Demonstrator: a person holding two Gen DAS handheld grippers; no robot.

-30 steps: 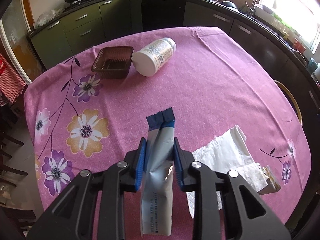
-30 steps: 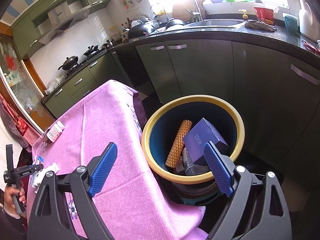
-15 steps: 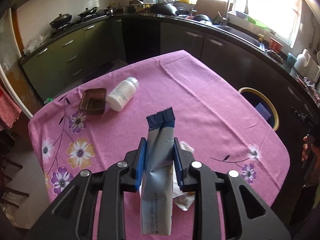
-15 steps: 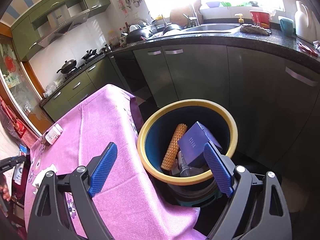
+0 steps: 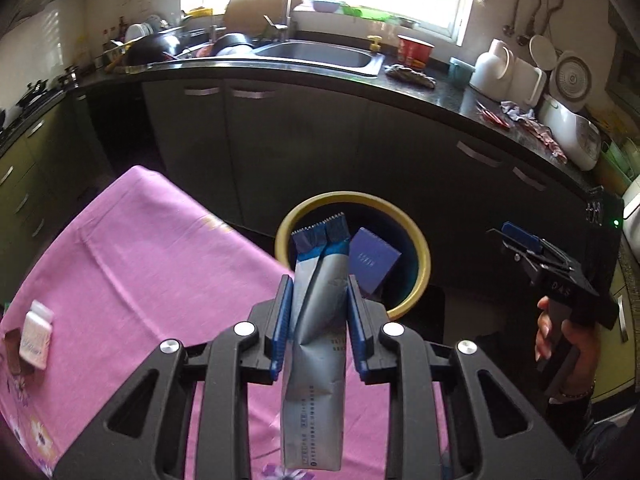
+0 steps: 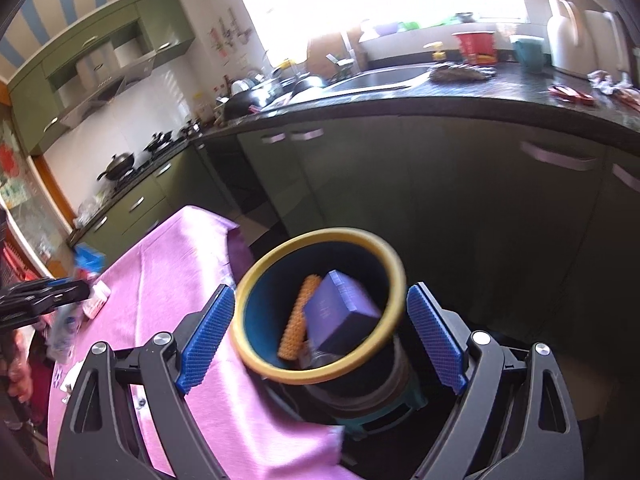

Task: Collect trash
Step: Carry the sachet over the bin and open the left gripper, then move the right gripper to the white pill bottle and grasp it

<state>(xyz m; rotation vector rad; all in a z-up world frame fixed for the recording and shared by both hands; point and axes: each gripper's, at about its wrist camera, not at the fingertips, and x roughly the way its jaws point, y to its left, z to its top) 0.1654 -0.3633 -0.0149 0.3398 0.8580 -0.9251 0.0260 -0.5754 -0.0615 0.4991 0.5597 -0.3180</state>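
Pouch (image 5: 318, 320) in left gripper (image 5: 319, 322) now faces bin (image 5: 416, 236); earlier, table

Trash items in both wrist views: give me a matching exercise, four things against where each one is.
Things:
1. silver-blue pouch
2. purple box
3. white bottle
4. red cup

Places:
A. on the pink tablecloth
B. on the counter by the sink
C. clamped in the left tool
D. inside the yellow-rimmed bin

Pairs: 1-C, 2-D, 3-A, 4-B
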